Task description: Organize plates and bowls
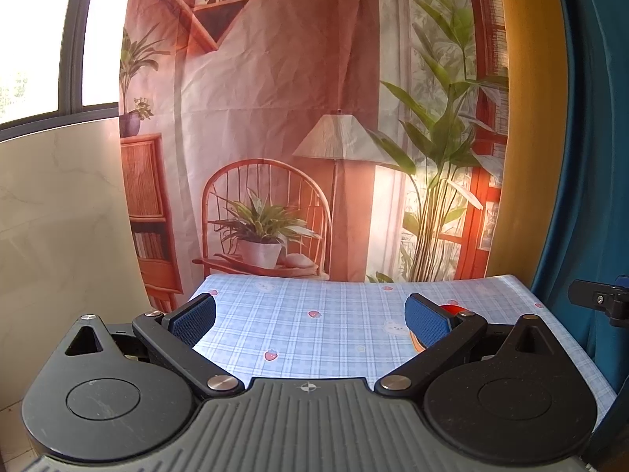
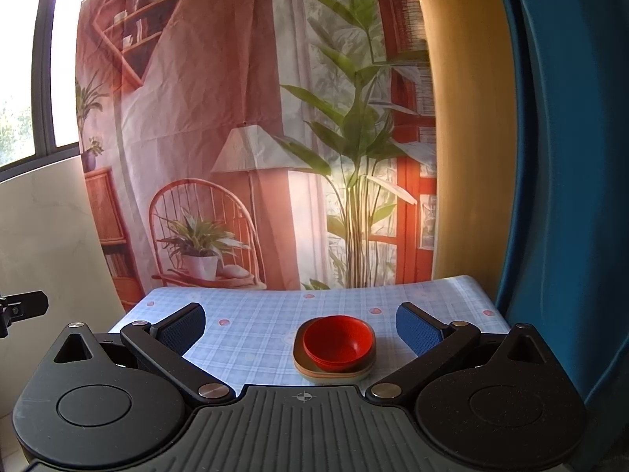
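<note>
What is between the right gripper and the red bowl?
Nothing visible. The right gripper is open, and the red bowl sits on stacked plates just ahead, with only bare tablecloth around it.

Glossy red bowls (image 2: 338, 340), matt plates (image 2: 334, 373)

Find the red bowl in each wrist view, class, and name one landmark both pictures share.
Left wrist view: only a sliver of the red bowl shows at right of centre, behind the left gripper's right blue pad.
Right wrist view: the bowl sits just right of centre, nested on stacked plates, between the right gripper's open jaws.
Shared landmark: the printed lamp on the backdrop.
</note>
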The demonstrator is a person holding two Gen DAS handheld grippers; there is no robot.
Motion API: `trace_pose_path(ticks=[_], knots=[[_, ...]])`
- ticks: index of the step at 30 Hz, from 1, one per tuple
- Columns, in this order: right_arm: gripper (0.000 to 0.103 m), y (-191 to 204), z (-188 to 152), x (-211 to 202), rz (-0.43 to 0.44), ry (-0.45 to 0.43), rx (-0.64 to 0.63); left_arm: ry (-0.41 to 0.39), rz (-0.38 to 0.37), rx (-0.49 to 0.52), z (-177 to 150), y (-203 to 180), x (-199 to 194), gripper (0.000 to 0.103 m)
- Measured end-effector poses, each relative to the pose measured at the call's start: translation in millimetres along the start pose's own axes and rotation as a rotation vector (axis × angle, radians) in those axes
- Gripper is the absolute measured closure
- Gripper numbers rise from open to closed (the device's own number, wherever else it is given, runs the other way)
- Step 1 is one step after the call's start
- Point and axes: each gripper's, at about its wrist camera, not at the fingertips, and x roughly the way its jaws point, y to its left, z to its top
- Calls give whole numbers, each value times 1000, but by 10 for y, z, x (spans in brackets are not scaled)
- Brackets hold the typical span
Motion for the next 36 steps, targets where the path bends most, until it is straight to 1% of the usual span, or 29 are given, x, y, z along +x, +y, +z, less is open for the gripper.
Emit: trace_pose_path(ticks=[14, 36], knots=[[0, -58, -20, -41, -17, -12, 11, 2, -29, 13, 10, 57, 32, 0], [0, -78, -14, -35, -17, -10, 11, 15, -37, 16, -5, 76, 67, 0]])
